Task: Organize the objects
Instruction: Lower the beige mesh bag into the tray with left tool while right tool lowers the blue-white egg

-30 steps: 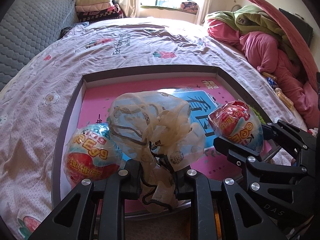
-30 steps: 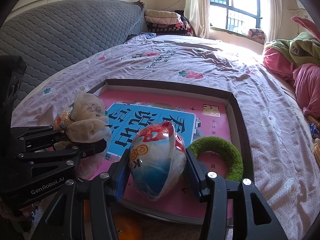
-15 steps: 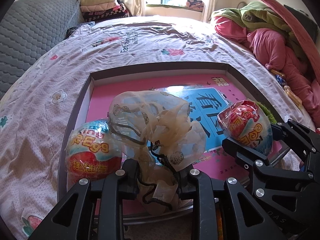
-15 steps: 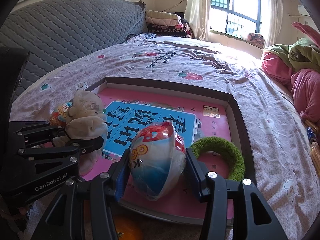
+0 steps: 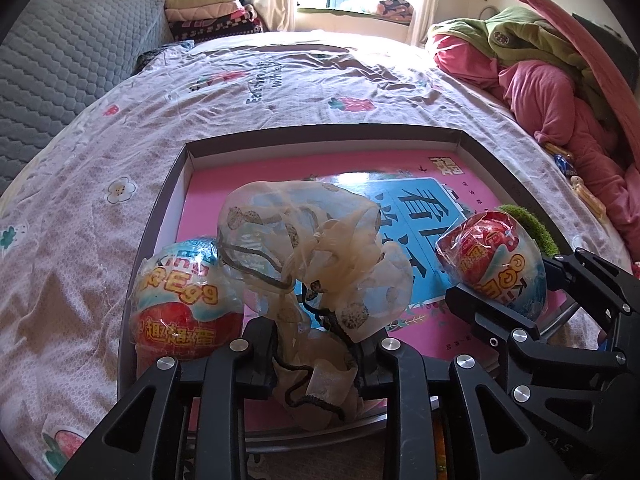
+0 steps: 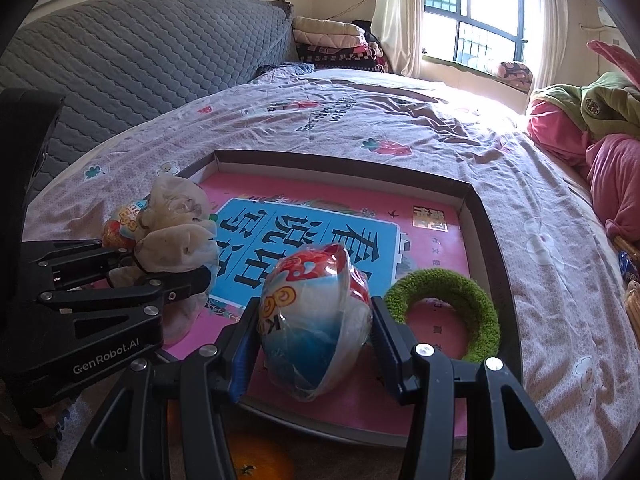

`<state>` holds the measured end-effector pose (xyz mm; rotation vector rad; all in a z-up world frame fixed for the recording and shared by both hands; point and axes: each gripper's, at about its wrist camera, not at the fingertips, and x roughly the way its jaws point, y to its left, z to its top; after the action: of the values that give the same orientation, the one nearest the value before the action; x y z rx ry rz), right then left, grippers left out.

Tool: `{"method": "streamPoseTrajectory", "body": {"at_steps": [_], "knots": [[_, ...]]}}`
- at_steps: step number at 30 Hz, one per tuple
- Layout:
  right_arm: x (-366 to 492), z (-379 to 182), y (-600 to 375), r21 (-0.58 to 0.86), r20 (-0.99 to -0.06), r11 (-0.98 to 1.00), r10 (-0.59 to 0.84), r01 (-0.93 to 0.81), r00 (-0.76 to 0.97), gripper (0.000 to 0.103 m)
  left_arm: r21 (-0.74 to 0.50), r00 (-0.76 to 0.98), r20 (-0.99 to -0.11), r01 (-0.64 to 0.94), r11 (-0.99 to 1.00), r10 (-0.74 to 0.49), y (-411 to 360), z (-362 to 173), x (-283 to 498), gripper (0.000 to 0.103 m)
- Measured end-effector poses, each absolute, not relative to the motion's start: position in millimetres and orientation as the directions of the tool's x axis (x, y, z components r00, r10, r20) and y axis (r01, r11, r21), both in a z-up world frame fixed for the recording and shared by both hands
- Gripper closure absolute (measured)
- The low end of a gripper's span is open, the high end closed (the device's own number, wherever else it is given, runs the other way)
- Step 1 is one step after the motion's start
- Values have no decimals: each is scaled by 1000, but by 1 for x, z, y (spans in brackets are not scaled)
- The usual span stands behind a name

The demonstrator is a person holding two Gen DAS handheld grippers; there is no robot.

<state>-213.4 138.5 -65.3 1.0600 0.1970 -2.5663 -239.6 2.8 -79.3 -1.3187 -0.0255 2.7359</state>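
The tray [image 6: 496, 236] sat on the bed [image 6: 360, 120], mid-frame. Inside it, one wrapped egg [image 5: 188, 308] lay at lower left, the ring [image 6: 444, 312] at lower right. A gauze pouch [image 5: 312, 264] was just right of that egg, and blankets [image 5: 560, 64] were piled upper right.

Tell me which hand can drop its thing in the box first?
Probably the right. Its fingers hold the wrapped egg over bare pink floor of the box. The left fingers hold the gauzy scrunchie beside another egg, so it's more crowded.
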Motion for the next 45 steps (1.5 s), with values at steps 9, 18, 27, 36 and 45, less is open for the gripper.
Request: {"method": "streamPoseTrajectory", "body": {"at_steps": [9, 18, 27, 36, 45], "knots": [[-214, -66, 140, 27, -714, -931, -273, 364, -645, 51, -96, -612, -781, -80, -992, 125, -2, -79, -240, 73], [-215, -66, 142, 29, -717, -936, -263, 350, -645, 51, -107, -611, -782, -55, -993, 118, -6, -79, -242, 64], [-215, -66, 143, 30, -717, -940, -257, 340, -648, 46, -111, -611, -779, -79, -991, 136, -2, -76, -239, 56], [-215, -65, 145, 37, -715, -941, -260, 336, -650, 44, -105, -614, -778, -81, -991, 133, -1, -73, -238, 53], [-215, -59, 150, 39, -705, -943, -259, 329, -660, 44, -99, -624, -770, -85, -991, 131, 0, -67, -235, 48]]}}
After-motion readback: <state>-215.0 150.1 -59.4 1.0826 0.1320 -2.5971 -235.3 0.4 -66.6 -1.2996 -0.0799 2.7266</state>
